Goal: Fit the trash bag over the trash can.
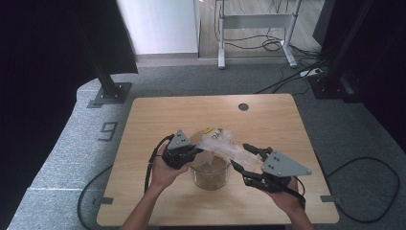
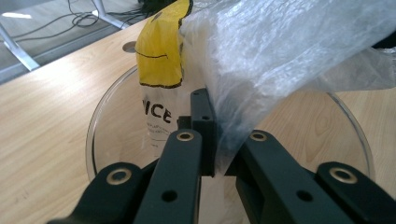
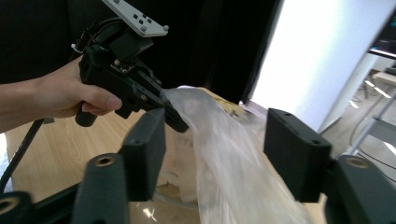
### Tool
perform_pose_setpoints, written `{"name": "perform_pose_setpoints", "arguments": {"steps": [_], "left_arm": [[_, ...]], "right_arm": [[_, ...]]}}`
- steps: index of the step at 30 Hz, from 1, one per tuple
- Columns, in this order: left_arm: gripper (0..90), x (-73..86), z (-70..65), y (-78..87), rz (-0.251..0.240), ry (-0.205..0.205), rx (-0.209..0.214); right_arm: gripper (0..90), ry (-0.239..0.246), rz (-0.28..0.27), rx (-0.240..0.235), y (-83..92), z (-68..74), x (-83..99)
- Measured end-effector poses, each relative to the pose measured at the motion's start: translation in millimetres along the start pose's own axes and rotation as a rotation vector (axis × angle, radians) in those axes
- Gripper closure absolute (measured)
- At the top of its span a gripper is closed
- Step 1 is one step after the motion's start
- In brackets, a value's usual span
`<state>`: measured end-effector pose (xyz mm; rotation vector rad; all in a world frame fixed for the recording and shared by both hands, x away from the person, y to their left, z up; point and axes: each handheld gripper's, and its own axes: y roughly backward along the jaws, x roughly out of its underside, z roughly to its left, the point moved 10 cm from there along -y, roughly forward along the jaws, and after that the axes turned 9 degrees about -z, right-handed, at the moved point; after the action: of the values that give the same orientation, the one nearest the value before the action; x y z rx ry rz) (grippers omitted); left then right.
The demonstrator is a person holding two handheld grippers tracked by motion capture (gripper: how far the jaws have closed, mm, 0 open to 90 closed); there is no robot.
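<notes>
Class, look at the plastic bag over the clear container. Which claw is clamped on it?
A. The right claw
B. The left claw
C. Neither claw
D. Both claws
B. The left claw is shut on the plastic bag, its jaws pinching the film above the clear container, while the right claw has its jaws standing apart, with the bag running loose between them.

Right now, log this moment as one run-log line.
left hand-held gripper: shut on plastic bag | right hand-held gripper: open, bag between jaws, pads clear | bag over clear container | wooden table
</notes>
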<state>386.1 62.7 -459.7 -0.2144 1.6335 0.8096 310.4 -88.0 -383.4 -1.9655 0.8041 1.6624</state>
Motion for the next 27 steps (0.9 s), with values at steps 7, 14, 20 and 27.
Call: {"name": "perform_pose_setpoints", "arguments": {"steps": [7, 14, 20, 27], "left_arm": [[88.2, -1.6, 5.1, 3.3, -0.018, 0.027, -0.008], [88.0, -3.4, 8.5, 5.8, -0.035, 0.045, -0.024], [87.8, -3.2, 8.8, 6.5, -0.043, 0.057, -0.019], [87.6, -2.3, 11.3, 10.4, -0.055, 0.077, -0.007]], "right_arm": [[33.1, -0.039, 0.016, 0.019, 27.8, 0.4, 16.5], [32.2, -0.077, 0.090, 0.042, 27.6, -9.6, 59.5], [32.2, -0.120, 0.118, 0.056, 20.1, -17.4, 83.7], [48.2, -0.115, 0.132, 0.032, 10.1, -16.9, 90.8]]}}
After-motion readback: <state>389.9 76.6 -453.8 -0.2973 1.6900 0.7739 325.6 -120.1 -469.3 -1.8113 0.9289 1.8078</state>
